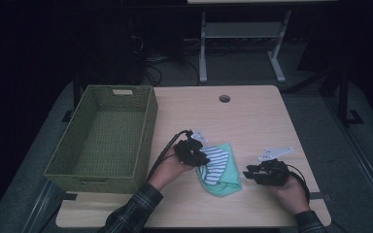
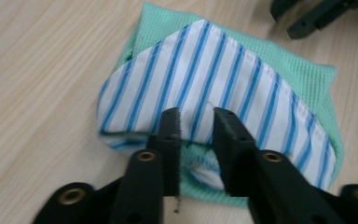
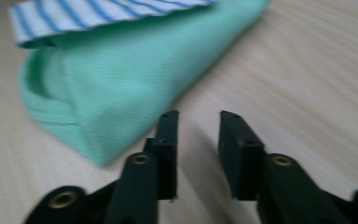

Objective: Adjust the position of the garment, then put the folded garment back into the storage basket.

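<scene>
A folded mint-green cloth [image 1: 227, 180] lies on the wooden table [image 1: 245, 116], with a blue-and-white striped cloth [image 1: 216, 161] folded on top of it. My left gripper [image 1: 202, 160] is at the bundle's left side. In the left gripper view its jaws [image 2: 196, 114] stand apart over the striped cloth [image 2: 200, 70], whose edge shows in the gap without being pinched. The green cloth [image 2: 303, 70] shows around it. My right gripper [image 1: 249, 173] rests right of the bundle. Its jaws [image 3: 196, 116] are open over bare wood, just off the green cloth [image 3: 135, 65].
A green woven basket [image 1: 146, 131], with nothing in it, stands on the table's left part. A cable hole [image 1: 224, 98] sits near the far edge. A white desk frame [image 1: 203, 53] and cables are on the floor beyond.
</scene>
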The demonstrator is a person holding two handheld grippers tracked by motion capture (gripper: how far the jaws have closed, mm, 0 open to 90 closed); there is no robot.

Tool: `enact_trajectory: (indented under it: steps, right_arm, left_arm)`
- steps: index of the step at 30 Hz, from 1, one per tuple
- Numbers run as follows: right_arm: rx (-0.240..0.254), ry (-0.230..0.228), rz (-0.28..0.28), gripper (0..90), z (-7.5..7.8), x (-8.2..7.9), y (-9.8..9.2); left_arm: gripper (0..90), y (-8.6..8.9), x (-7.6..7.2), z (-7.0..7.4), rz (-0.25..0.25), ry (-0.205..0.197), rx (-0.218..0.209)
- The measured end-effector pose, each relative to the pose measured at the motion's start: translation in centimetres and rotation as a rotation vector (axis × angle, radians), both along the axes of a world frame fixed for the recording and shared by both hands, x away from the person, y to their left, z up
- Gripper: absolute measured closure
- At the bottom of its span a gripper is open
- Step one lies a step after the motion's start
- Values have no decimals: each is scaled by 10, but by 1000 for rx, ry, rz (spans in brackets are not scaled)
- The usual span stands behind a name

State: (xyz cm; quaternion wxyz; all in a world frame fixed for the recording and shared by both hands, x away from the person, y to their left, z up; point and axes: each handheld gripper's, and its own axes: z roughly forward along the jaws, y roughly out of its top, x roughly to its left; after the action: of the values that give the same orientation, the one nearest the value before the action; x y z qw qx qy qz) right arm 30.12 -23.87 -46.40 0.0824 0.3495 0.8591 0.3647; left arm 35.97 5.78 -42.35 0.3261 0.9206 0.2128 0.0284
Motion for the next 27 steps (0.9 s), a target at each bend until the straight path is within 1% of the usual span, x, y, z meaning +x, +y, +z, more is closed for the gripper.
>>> enact_trajectory:
  steps: [1, 2, 3, 4, 5, 7, 8, 9, 10, 11, 13, 14, 15, 16, 17, 22, 24, 25, 27]
  right_arm:
    - [-4, -2, -13, 589, -1, 2, -3]
    - [0, -3, -26, 549, -2, 3, -6]
    - [0, -4, -44, 509, -3, 4, -8]
    - [0, -13, -55, 468, -4, 7, -13]
    - [3, -15, -60, 434, -5, 8, -15]
    - [-6, -12, -88, 390, -8, 10, -20]
    - [-4, -13, -104, 360, -8, 11, -22]
    - [-6, -8, -117, 333, -8, 12, -23]
    - [-12, -12, -128, 303, -8, 13, -24]
    - [-17, -19, -139, 265, -9, 13, -25]
    - [-35, -42, -152, 221, -11, 14, -27]
    - [-37, -47, -157, 198, -12, 14, -28]
    - [-48, -59, -160, 181, -13, 15, -28]
    - [-51, -63, -166, 167, -14, 14, -27]
    - [-48, -68, -168, 156, -15, 15, -28]
    - [-34, -78, -174, 128, -17, 15, -27]
    - [-27, -87, -171, 120, -18, 15, -27]
    - [-20, -87, -174, 117, -19, 15, -27]
    - [-21, -88, -174, 115, -19, 15, -27]
  left_arm:
    - [659, 2, 0, 1, -8, -4, 5]
    - [628, 4, -1, 2, -6, 0, -2]
    - [597, 7, -1, 4, -19, 5, 6]
    - [566, 8, -2, 4, -23, 7, 11]
    - [542, 10, -3, 4, -28, 0, 12]
    - [502, 13, -5, 4, -26, 8, 7]
    - [482, 14, -6, 4, -38, 14, 15]
    - [466, 15, -7, 4, -40, 19, 15]
    - [453, 17, -7, 4, -53, 14, 27]
    - [441, 17, -8, 3, -50, 18, 21]
    - [413, 18, -8, 3, -61, 22, 26]
    - [396, 18, -8, 3, -67, 23, 26]
    - [380, 18, -8, 3, -80, 20, 32]
    - [371, 17, -9, 2, -83, 22, 26]
    - [361, 16, -10, 2, -97, 23, 25]
    - [310, 11, -11, -3, -115, 26, 50]
    - [288, 9, -12, -4, -123, 22, 60]
    - [273, 9, -12, -5, -120, 21, 56]
    - [251, 6, -13, -6, -131, 11, 60]
